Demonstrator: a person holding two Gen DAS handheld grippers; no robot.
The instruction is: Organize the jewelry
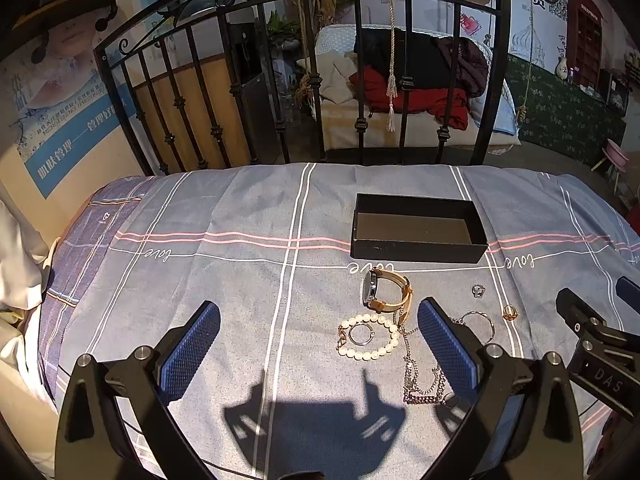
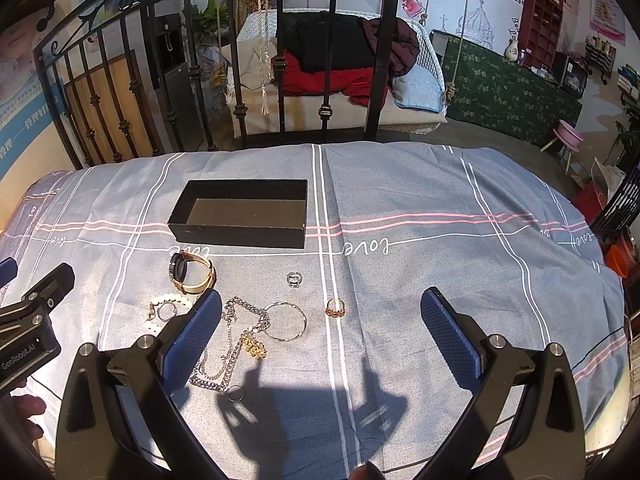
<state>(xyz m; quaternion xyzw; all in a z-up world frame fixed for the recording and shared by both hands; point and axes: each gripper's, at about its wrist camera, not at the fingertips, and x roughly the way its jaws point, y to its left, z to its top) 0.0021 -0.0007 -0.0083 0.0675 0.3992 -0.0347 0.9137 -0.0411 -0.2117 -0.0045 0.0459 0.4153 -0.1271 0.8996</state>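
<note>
An open, empty black box (image 1: pixel 418 227) (image 2: pixel 240 212) sits on the grey checked bedsheet. In front of it lie a gold-strap watch (image 1: pixel 386 292) (image 2: pixel 192 272), a pearl bracelet (image 1: pixel 370 336) (image 2: pixel 170 304) with a small ring inside, a silver chain (image 1: pixel 420 380) (image 2: pixel 224 352), a thin silver hoop (image 1: pixel 478 322) (image 2: pixel 285 320), a small silver ring (image 1: pixel 478 290) (image 2: pixel 294 279) and a gold ring (image 1: pixel 509 312) (image 2: pixel 335 307). My left gripper (image 1: pixel 318 344) is open and empty above the sheet, left of the chain. My right gripper (image 2: pixel 320 340) is open and empty, over the hoop and gold ring.
A black iron bed frame (image 1: pixel 304 80) (image 2: pixel 224 60) stands behind the bed's far edge. A white cloth (image 1: pixel 20 280) lies at the left. The right gripper's body (image 1: pixel 592 336) shows in the left wrist view; the left gripper's body (image 2: pixel 28 320) shows in the right wrist view.
</note>
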